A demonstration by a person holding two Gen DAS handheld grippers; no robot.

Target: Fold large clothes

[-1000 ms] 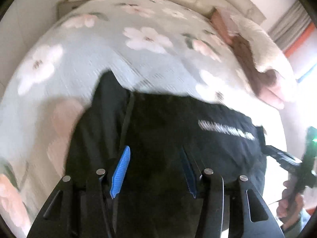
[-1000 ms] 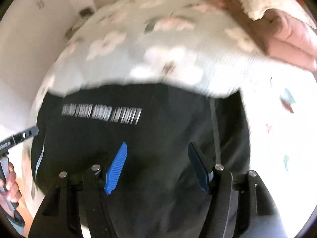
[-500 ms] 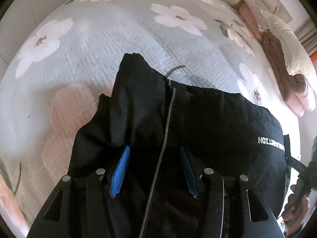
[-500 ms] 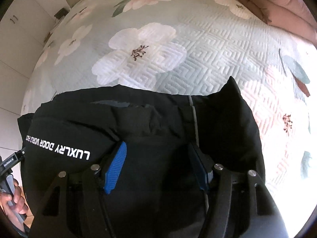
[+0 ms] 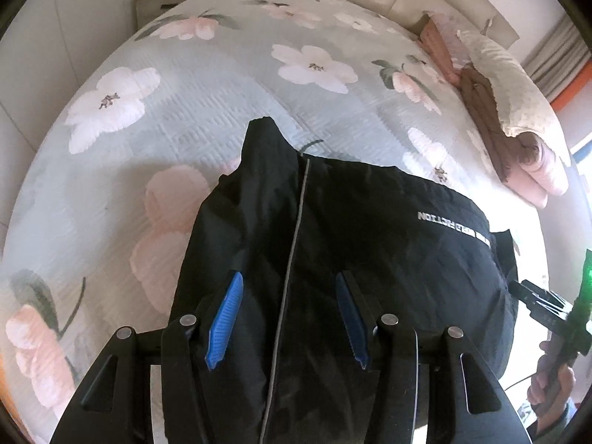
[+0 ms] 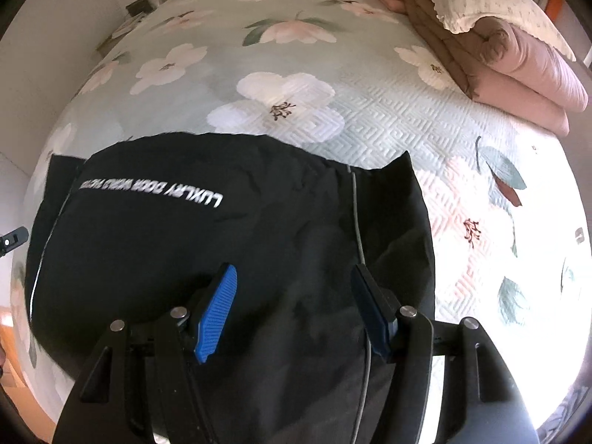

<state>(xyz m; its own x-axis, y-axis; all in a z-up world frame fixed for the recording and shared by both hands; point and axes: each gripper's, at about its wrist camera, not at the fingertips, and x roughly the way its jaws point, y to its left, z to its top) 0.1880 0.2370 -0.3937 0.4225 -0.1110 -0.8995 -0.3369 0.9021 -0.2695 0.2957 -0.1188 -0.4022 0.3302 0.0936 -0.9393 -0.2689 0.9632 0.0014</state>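
While the black jacket (image 5: 355, 259) is lying bunched on the flowered bed (image 5: 207, 111), the left tool (image 5: 288, 318) and right tool (image 6: 292, 310) are each hovering over it, jaws about half open and gripping nothing. Judging by this, the fold is only beginning; next, each tool needs to close on a hem edge.

**Lighting / image quality**

Daylight, bright, coming from the right in both views. Right edge of the bed (image 6: 536, 259) blown out to white in the right wrist view; same glare at the lower right of the left wrist view. Black jacket (image 5: 370, 244) underexposed, folds barely readable. Frames sharp, no motion blur. Heavy fisheye: bed bulges, corners vignetted black. Shadows soft.
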